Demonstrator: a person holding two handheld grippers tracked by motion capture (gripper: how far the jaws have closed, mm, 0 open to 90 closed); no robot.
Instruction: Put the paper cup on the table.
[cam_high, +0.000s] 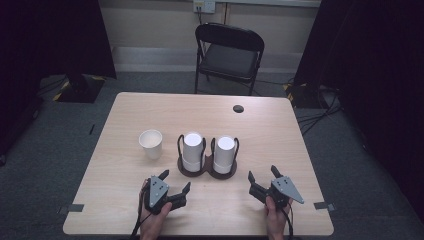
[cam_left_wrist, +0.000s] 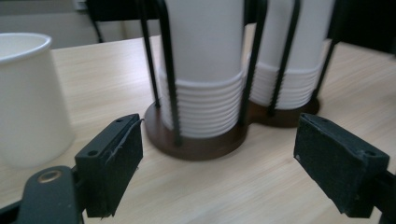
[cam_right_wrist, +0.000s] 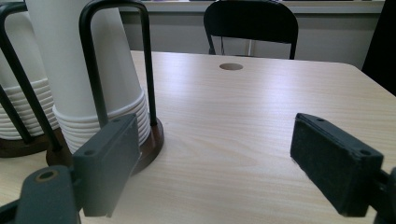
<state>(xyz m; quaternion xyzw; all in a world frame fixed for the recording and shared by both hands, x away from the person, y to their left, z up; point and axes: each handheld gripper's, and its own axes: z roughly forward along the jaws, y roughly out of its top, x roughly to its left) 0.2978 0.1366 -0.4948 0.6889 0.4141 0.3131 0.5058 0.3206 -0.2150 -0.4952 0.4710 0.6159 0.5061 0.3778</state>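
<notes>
A dark double cup holder (cam_high: 207, 170) stands mid-table with two stacks of upturned white paper cups, the left stack (cam_high: 192, 150) and the right stack (cam_high: 224, 153), caged by black wire loops. One single white cup (cam_high: 151, 143) stands upright to their left. My left gripper (cam_high: 175, 182) rests near the front edge, open and empty, facing the left stack (cam_left_wrist: 205, 70) with the single cup (cam_left_wrist: 28, 98) at its left. My right gripper (cam_high: 264, 177) is open and empty, to the right of the holder; the right stack (cam_right_wrist: 88, 70) shows at its left.
A black folding chair (cam_high: 229, 55) stands beyond the table's far edge. A round cable hole (cam_high: 238, 108) sits near the back right of the wooden table (cam_high: 280, 140). Dark curtains and cables flank both sides on the carpet.
</notes>
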